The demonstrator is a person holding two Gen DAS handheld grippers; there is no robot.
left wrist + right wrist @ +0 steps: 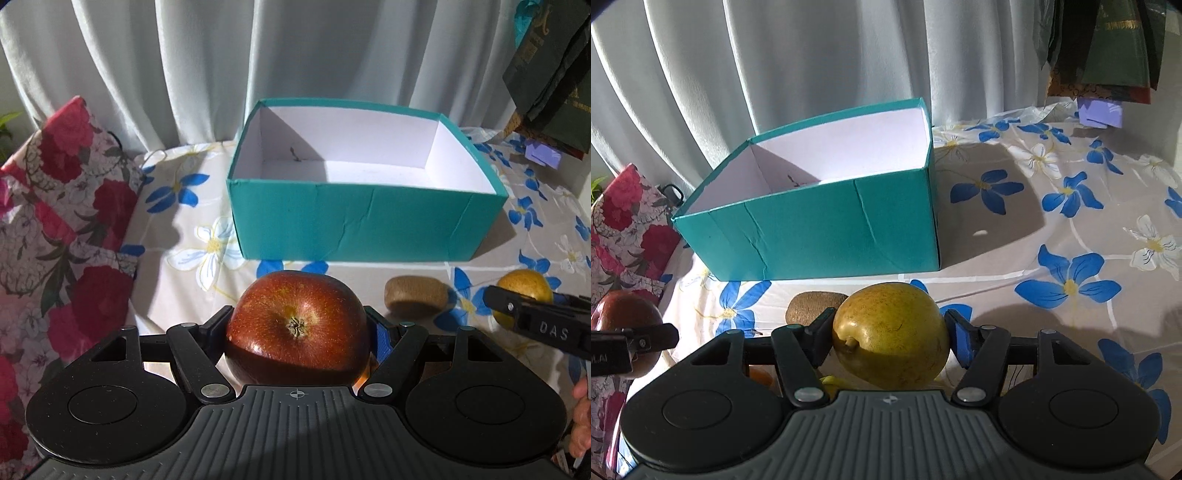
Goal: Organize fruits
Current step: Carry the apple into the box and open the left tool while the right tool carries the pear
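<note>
Gripping a red apple between its 2 fingers, the left gripper holds the fruit in front of the teal box, whose white inside shows only a small dark speck. Beside it, the right gripper has its jaws clamped on a yellow-green pear (stem end turned left). Between the 2 held fruits, 1 brown kiwi lies on the flowered tablecloth, just before the box. Pale curtains hang behind
</note>
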